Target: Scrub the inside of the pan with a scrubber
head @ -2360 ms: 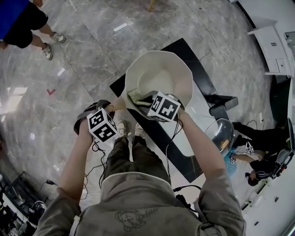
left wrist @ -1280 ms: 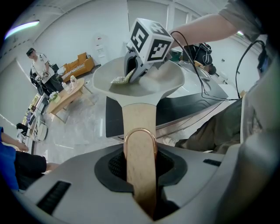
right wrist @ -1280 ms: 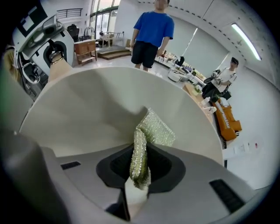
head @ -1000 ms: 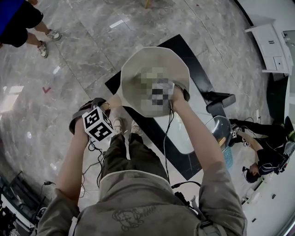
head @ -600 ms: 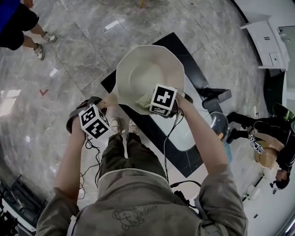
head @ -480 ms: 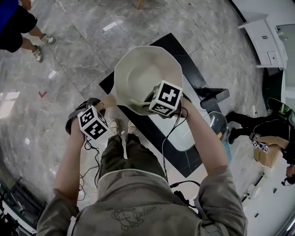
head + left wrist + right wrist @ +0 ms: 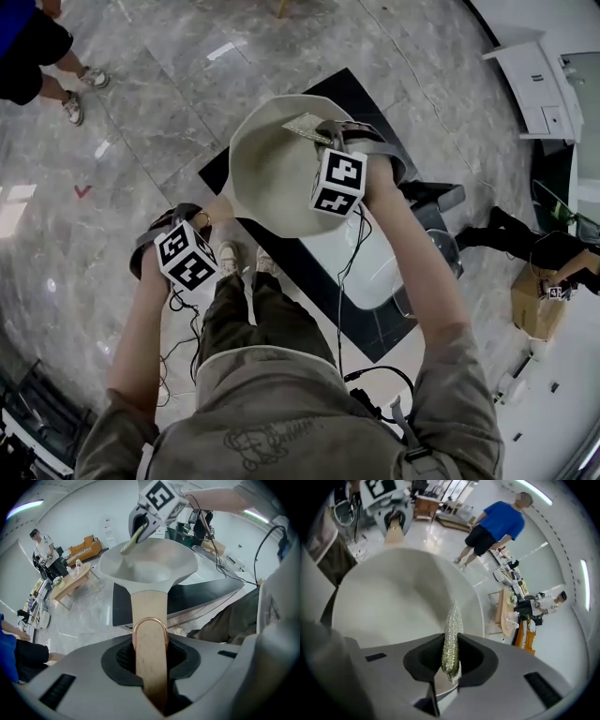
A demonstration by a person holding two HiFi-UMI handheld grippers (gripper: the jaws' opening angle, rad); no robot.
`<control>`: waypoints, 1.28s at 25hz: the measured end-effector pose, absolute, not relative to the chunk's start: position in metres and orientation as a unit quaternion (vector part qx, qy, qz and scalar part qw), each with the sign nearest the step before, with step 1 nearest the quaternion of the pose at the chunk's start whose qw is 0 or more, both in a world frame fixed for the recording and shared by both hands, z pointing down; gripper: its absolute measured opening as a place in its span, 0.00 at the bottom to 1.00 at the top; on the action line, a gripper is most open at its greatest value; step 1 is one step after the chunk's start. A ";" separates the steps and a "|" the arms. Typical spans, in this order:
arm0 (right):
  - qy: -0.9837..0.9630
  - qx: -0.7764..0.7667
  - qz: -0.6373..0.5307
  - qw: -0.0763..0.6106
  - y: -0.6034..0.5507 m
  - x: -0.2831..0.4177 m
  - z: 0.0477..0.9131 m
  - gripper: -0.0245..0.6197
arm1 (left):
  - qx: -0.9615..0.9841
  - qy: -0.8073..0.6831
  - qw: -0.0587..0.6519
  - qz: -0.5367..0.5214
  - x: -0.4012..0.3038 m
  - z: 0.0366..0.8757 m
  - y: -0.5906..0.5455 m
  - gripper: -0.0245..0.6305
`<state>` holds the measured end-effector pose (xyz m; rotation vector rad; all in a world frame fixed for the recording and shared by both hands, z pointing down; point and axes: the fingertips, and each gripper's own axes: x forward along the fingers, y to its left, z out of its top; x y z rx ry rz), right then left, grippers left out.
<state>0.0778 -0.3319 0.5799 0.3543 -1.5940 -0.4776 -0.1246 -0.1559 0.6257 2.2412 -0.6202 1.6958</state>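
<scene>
Head view shows a grey marble floor (image 7: 169,84) filling the frame, with a bystander (image 7: 28,47) in a blue top and dark shorts at the upper left corner. A black table (image 7: 361,94) runs diagonally from upper centre toward the lower right.

Above the table, at the centre of the frame, is the pan (image 7: 272,173). It is cream-coloured with a many-sided rim, and its open bowl faces the camera. It does not rest on the table: it is carried by its pale wooden handle (image 7: 149,602), which reaches toward the lower left.

In the left gripper view, the left hand-held gripper (image 7: 150,667) sits at the bottom centre, its jaws closed narrowly on both sides of that handle. The pan bowl spreads out beyond it in the upper middle of the frame.

The right hand-held gripper (image 7: 450,663) is at the upper right edge of the pan in the head view, its marker cube over the bowl. In the right gripper view its jaws pinch the scrubber (image 7: 452,639), a thin, glittery green-silver pad seen edge-on. The pad's tip points up over the pan's inner wall near the rim. In the left gripper view the scrubber's free end lies at the far rim at the upper left, though contact cannot be told for certain.

A copper-coloured ring (image 7: 150,619) loops over the handle just ahead of the left jaws.
</scene>
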 end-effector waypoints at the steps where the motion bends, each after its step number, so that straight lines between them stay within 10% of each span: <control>1: -0.686 0.145 -0.227 0.675 -0.332 0.081 0.592 0.15 | 0.772 -0.213 0.132 0.584 -0.125 0.626 -0.156 0.19; 20: -0.577 0.035 0.083 0.812 -0.219 0.148 0.640 0.14 | 0.767 -0.212 0.146 0.588 -0.121 0.628 -0.156 0.19; 32: -0.800 -0.025 0.398 0.449 -0.169 0.032 0.576 0.14 | 0.766 -0.219 0.148 0.586 -0.120 0.629 -0.154 0.19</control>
